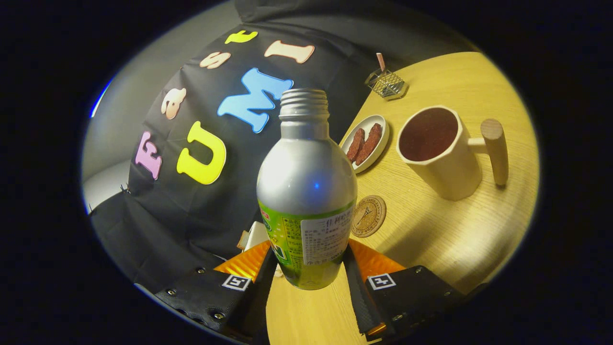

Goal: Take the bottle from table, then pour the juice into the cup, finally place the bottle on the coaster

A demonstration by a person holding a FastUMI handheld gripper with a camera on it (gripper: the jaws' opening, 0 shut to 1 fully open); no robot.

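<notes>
A silver bottle (pixel 306 191) with a green label and an uncapped threaded neck is held between my fingers, lifted off the wooden table (pixel 455 239); the view is tilted. My gripper (pixel 310 268) is shut on the bottle's lower body, one finger on each side. Beyond the fingers stands a cream cup (pixel 443 153) with a wooden handle, holding dark reddish liquid. A round cork coaster (pixel 368 215) lies on the table between the bottle and the cup, close beside the bottle's label.
A small oval white dish (pixel 366 143) with brown strips sits beyond the coaster, next to the cup. A little wire basket (pixel 387 84) stands at the table's far edge. The booth's black cloth wall hangs just past the table edge.
</notes>
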